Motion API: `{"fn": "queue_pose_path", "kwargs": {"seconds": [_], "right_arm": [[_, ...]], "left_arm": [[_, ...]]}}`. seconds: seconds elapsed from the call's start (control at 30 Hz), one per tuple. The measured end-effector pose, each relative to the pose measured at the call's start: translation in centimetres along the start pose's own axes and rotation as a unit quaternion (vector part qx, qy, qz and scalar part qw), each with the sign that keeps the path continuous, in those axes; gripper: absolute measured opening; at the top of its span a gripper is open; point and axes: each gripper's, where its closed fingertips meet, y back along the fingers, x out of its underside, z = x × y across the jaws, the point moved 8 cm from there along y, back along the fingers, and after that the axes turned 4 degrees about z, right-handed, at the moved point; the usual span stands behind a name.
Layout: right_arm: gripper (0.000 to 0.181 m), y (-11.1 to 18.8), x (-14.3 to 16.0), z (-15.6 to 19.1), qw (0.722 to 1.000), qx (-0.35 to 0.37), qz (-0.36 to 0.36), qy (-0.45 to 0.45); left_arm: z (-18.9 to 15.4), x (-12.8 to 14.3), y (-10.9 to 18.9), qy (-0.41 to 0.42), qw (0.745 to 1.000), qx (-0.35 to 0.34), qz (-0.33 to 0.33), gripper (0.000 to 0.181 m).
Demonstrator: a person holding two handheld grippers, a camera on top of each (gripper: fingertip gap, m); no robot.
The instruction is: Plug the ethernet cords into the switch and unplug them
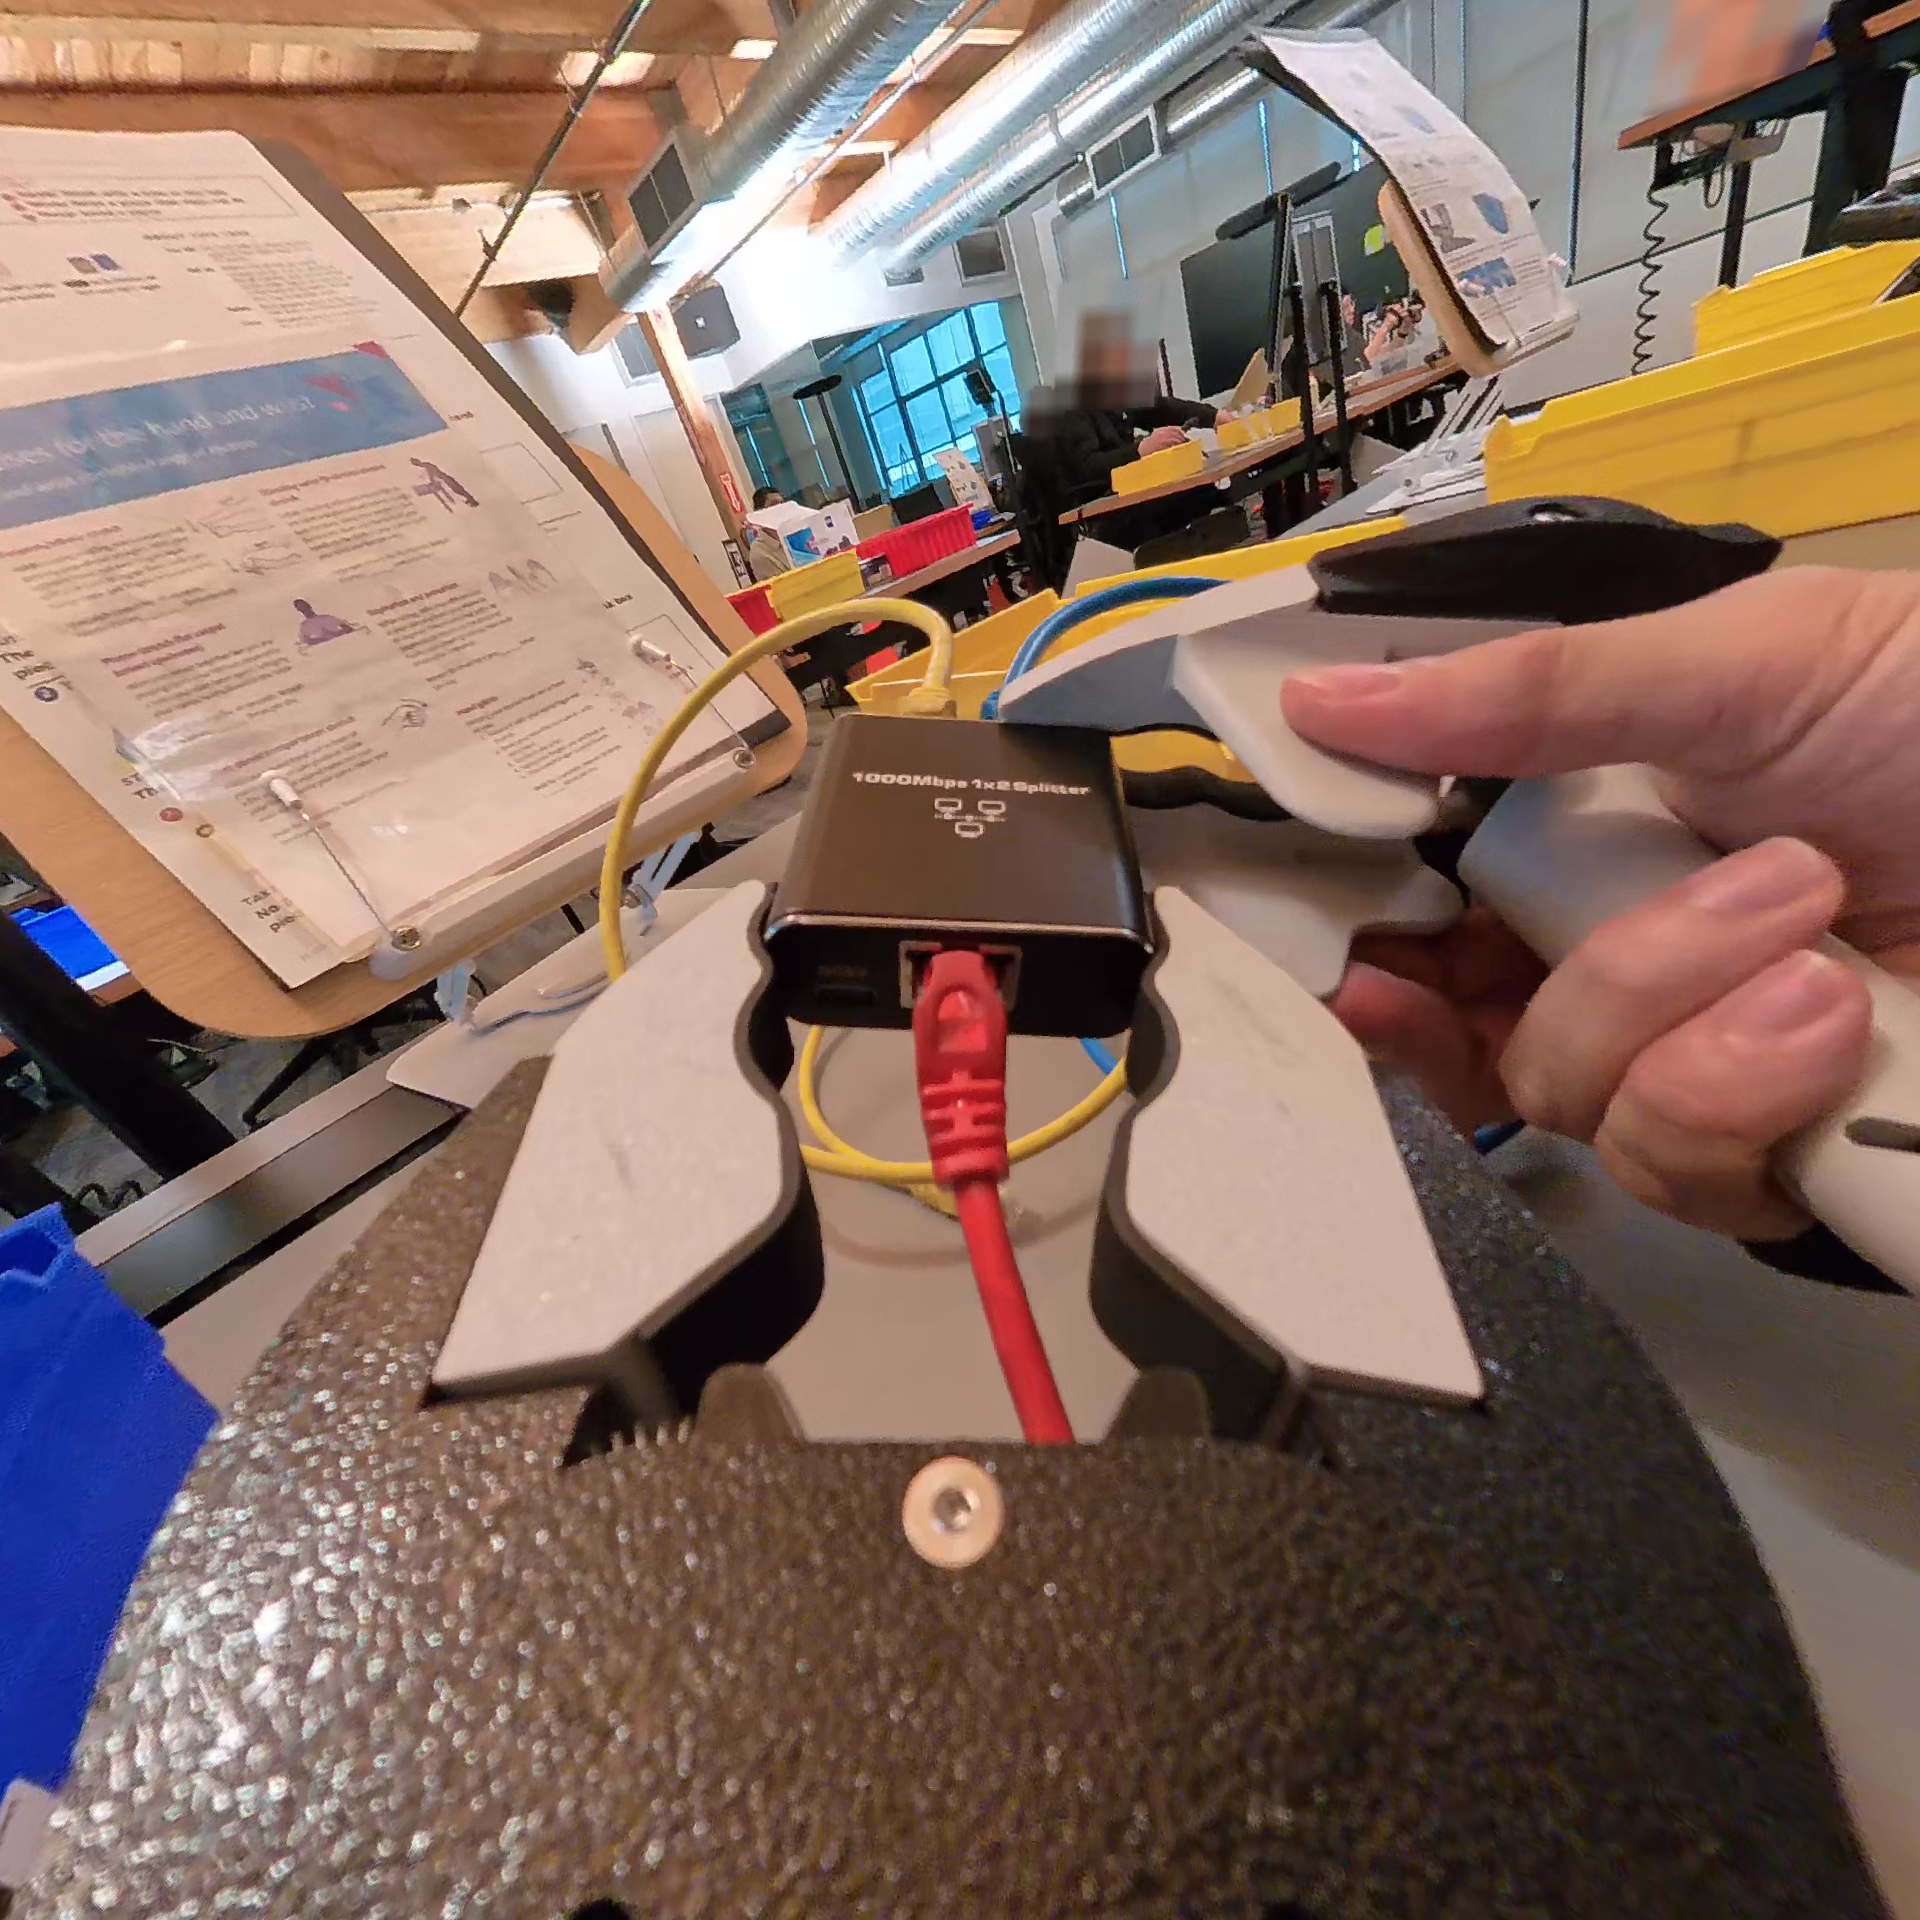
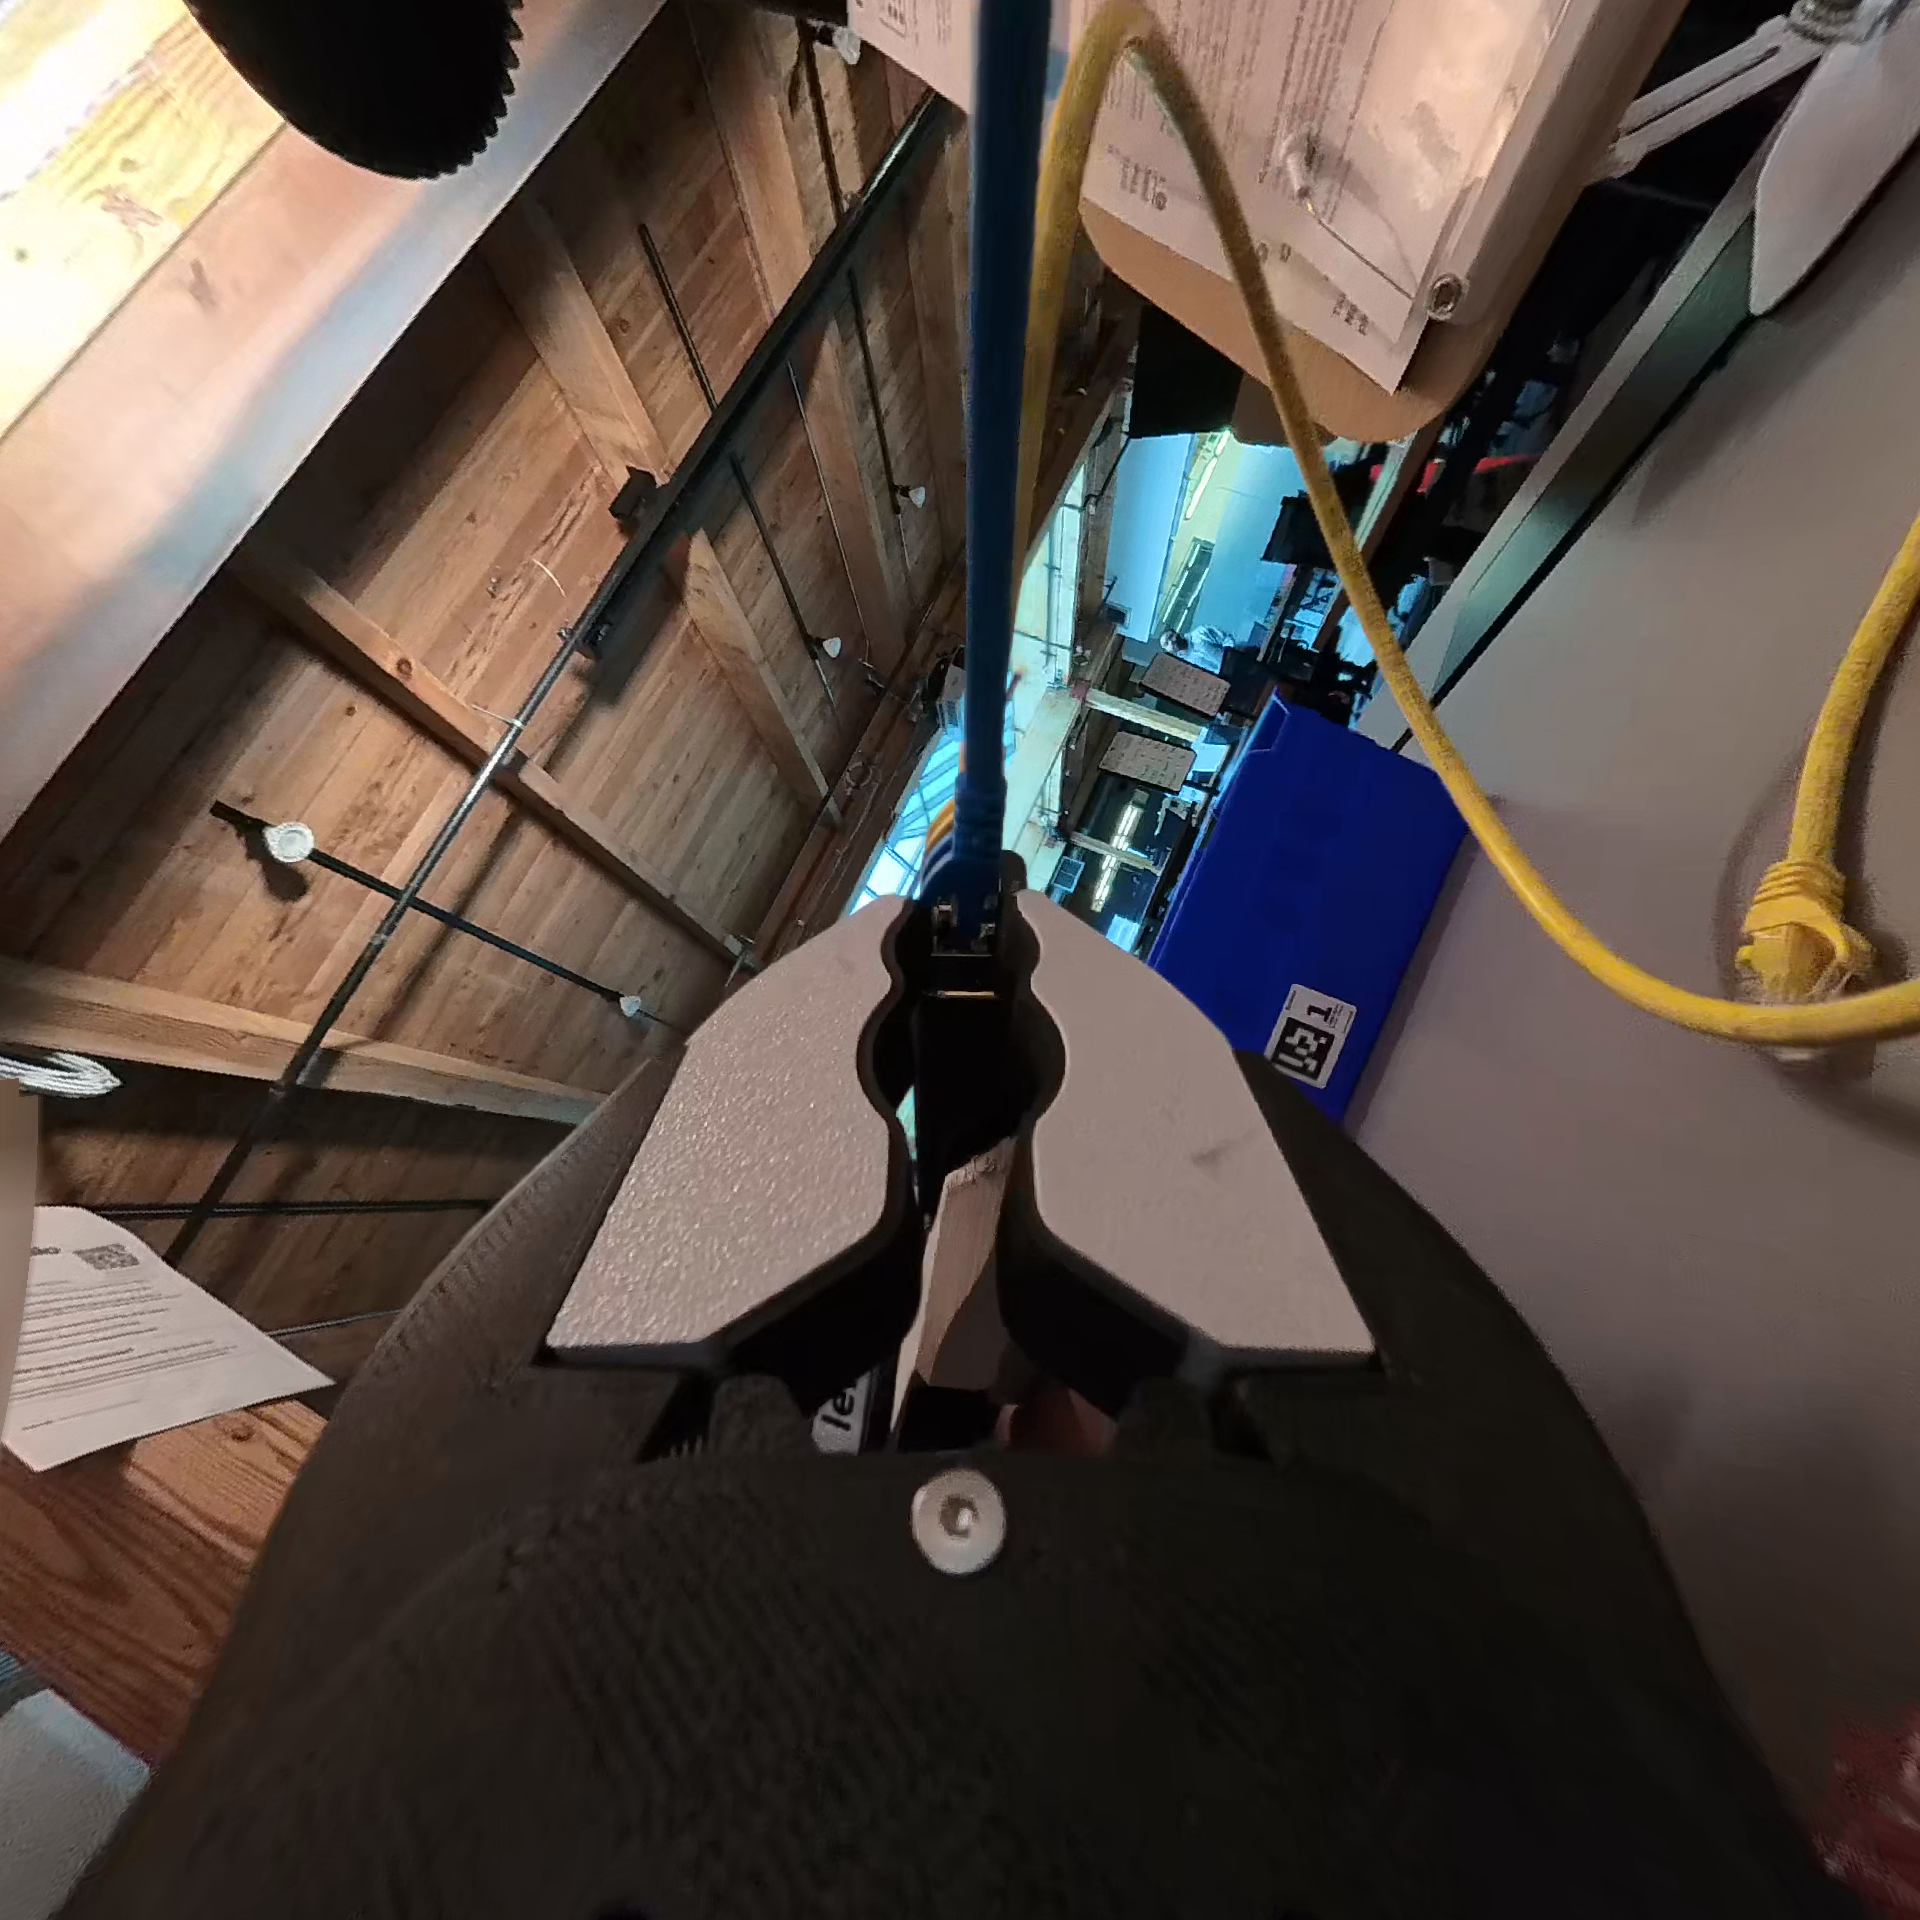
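The black switch [image 1: 961, 831] is held off the table between the fingers of my left gripper [image 1: 956, 925], which is shut on its sides. A red cord [image 1: 971, 1122] is plugged into its near port. A yellow cord [image 1: 928, 681] and a blue cord [image 1: 1081, 613] enter its far side. My right gripper [image 1: 1023, 701], held by a hand [image 1: 1662, 883], reaches in from the right onto the far right corner. In the right wrist view it [image 2: 961, 914] is shut around the blue cord's plug [image 2: 977, 831] at the switch port. The yellow cord's free end [image 2: 1803, 925] lies on the table.
A document stand [image 1: 312, 571] with printed sheets leans at the left. A blue bin [image 2: 1309, 914] sits at the grey table's [image 2: 1662, 1351] edge and also shows in the left wrist view [image 1: 62, 1455]. Yellow bins [image 1: 1714, 416] stand at the back right.
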Motion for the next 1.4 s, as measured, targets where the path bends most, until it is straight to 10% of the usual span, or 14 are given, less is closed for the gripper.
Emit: {"fn": "queue_pose_path", "kwargs": {"seconds": [0.93, 1.4], "right_arm": [[0.013, -0.1, -0.2, -0.7, 0.999, -0.030, 0.002, -0.034], [0.013, -0.6, -1.0, 0.0, 0.985, -0.022, 0.080, 0.148]], "left_arm": [[0.2, 0.1, 0.1, -0.011, 1.000, -0.002, 0.002, 0.062], [0.4, -0.1, 0.2, 0.024, 1.000, -0.004, -0.019, 0.063]]}}
